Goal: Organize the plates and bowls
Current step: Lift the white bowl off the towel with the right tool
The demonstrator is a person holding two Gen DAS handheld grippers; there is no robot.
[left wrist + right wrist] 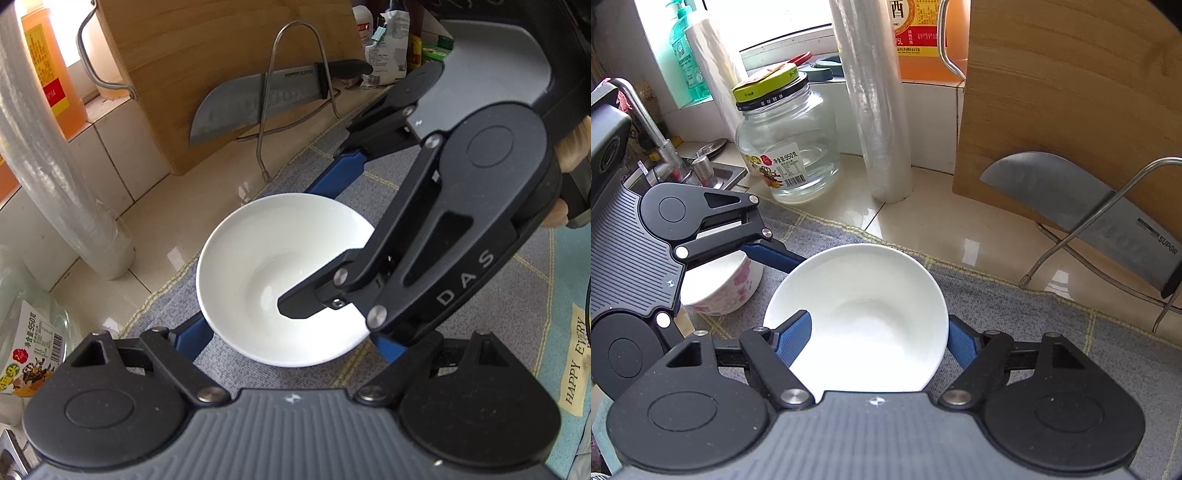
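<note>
**Crowding two grippers onto one bowl**

Sharing a single dish is the biggest hazard. Both the left gripper [291, 336] and the right gripper [879, 321] are set on the same white bowl [258, 258], which sits upright on the grey cloth mat [1015, 306]. If the two pull different ways, the glazed rim may slip out or the black linkages may knock together.

The left gripper's jaws stand fairly wide. The bowl's near edge lies between them, with a blue finger against the rim on each side. I cannot tell whether they press.

The right gripper's jaws are narrower and straddle the wall unevenly. One finger reaches over the rim into the hollow and the other lies outside, at the rim. No firm pinch can be made out there either. A lift from such a hold could tip the bowl.

A smaller risk is the floral bowl [731, 284], which stands just outside the left gripper's far jaw. A sideways swing would strike it.

Only the right wrist view shows that floral bowl and the faucet [646, 118]. Only the left wrist view shows the finger reaching into the bowl's hollow, and the person's fingers [571, 142] on the right handle.
</note>
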